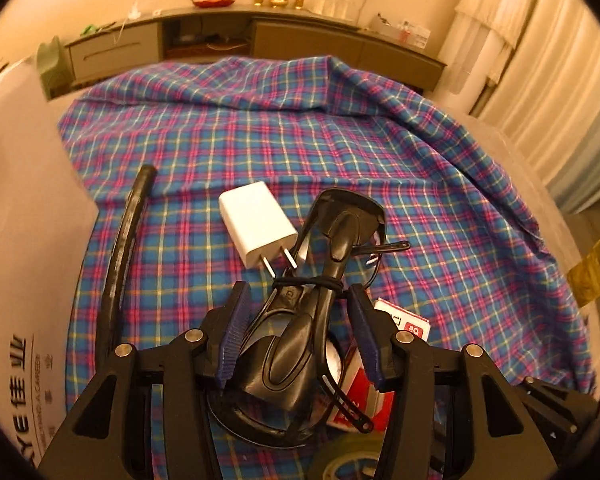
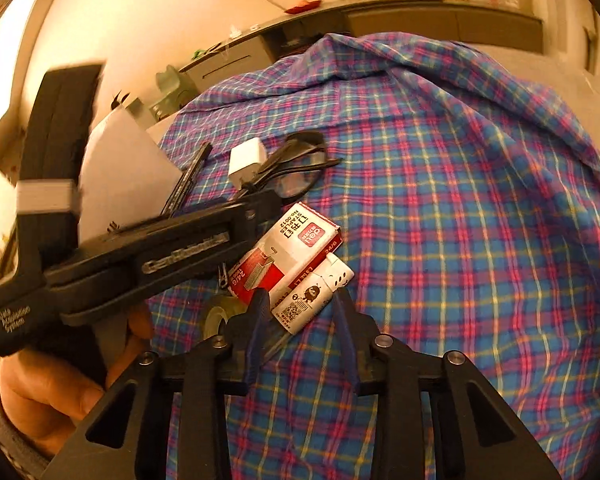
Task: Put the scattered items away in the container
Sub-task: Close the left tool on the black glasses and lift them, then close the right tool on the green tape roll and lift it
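My left gripper (image 1: 299, 302) is open, its blue pads on either side of black glasses (image 1: 300, 320) folded and bound with a black band, lying on the plaid cloth (image 1: 340, 152). A white charger plug (image 1: 256, 224) lies just ahead of them, a black pen (image 1: 124, 256) to the left. My right gripper (image 2: 302, 300) is open around a small white correction-tape box (image 2: 312, 296), which leans on a red-and-white staples box (image 2: 292, 252). A tape roll (image 2: 216, 316) lies left of it. The white container (image 1: 24, 240) stands at the left; it also shows in the right wrist view (image 2: 120, 176).
The left gripper's body (image 2: 140, 256) and the hand holding it fill the left of the right wrist view. A grey cabinet (image 1: 260, 36) with bottles stands behind the table. Curtains (image 1: 540, 80) hang at the right. Bare plaid cloth spreads to the right (image 2: 460, 220).
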### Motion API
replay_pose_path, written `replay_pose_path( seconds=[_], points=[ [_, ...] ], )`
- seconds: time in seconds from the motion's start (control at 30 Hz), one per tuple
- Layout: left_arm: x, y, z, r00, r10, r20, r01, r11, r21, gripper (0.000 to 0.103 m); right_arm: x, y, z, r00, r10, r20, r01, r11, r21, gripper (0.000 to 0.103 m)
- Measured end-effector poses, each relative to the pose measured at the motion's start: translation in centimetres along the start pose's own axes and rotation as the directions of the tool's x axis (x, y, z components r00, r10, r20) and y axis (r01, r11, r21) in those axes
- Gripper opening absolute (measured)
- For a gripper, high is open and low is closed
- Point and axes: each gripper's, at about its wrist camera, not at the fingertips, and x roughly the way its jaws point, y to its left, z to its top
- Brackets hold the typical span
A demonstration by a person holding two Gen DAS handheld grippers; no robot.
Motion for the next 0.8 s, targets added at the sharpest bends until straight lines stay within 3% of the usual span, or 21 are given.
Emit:
replay_pose_path(
  seconds=[0.07,0.13,0.33,0.57,0.73,0.8],
  points=[
    [0.0,0.0,0.0,1.000,-0.001,0.000,0.001,1.000,0.019,0.039,0.1,-0.1,0.1,1.000,0.001,-0.003,-0.001,1.000,0.000,0.035],
    [-0.3,0.5,-0.2,1.000,-0.015,-0.002,0.015,1.000,0.014,0.035,-0.1,-0.7,0.3,1.000,-0.016,-0.011,0.016,1.000,0.023,0.033],
    [-1.8,1.5,-1.9,1.000,-0.014,-0.008,0.013,1.000,-0.010,0.032,-0.4,-1.4,0.7,0.997,-0.067,-0.028,0.068,0.997,0.031,0.032],
    [-5.1,3.1,-4.3,1.000,-0.007,0.017,0.009,0.997,-0.077,0.032,-0.1,-0.6,0.5,1.000,-0.022,-0.021,0.023,0.999,0.033,0.042],
    [-8.1,4.1,-5.0,0.998,0.013,0.055,-0.008,0.995,-0.102,0.032,-2.0,-0.3,0.9,1.000,0.017,0.024,-0.018,0.998,0.053,0.042],
    [-9.3,4.2,-5.1,0.997,0.009,0.071,-0.002,0.995,-0.101,0.032,-2.4,0.2,0.8,0.998,0.056,-0.009,-0.056,0.998,0.043,0.042]
  ],
)
